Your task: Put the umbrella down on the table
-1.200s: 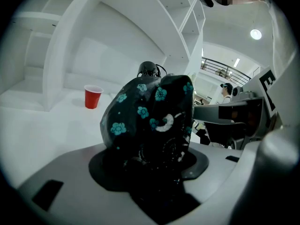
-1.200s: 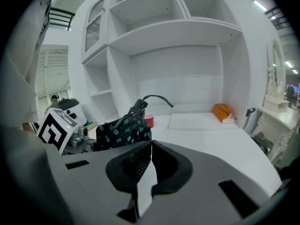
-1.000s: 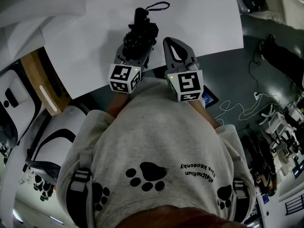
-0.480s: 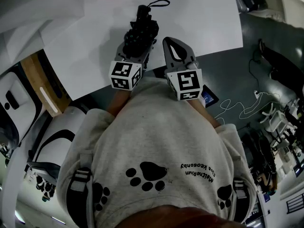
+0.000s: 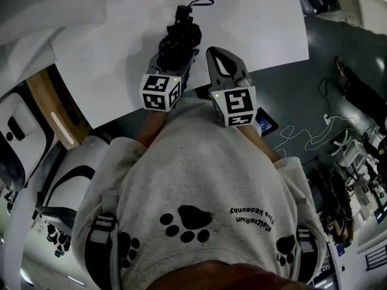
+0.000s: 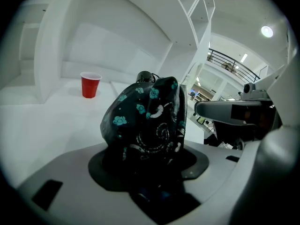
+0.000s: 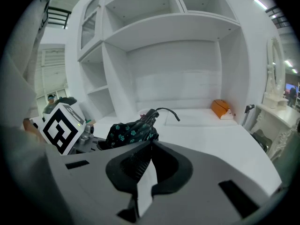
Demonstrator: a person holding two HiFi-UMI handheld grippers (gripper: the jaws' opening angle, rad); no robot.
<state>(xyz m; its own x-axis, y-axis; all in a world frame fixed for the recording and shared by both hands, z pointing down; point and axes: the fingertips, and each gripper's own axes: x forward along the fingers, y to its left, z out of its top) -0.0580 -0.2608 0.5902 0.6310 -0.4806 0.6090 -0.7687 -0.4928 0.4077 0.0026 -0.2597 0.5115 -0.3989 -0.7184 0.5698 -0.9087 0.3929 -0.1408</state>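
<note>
Lab-like hall: white shelving point(image 7: 178, 27), mezzanine railing point(image 6: 230, 63)

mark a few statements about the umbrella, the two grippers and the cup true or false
1. The left gripper is closed on the umbrella. True.
2. The right gripper grips the umbrella too. False: its jaws are together with nothing between them, and the umbrella is off to its side.
3. A red cup stands upright on the white table. True.
4. The umbrella is opened out. False: it is folded into a compact bundle of black fabric with teal flowers.
5. The red cup is between the left gripper's jaws. False: it stands well beyond the umbrella, apart from both grippers.
</note>
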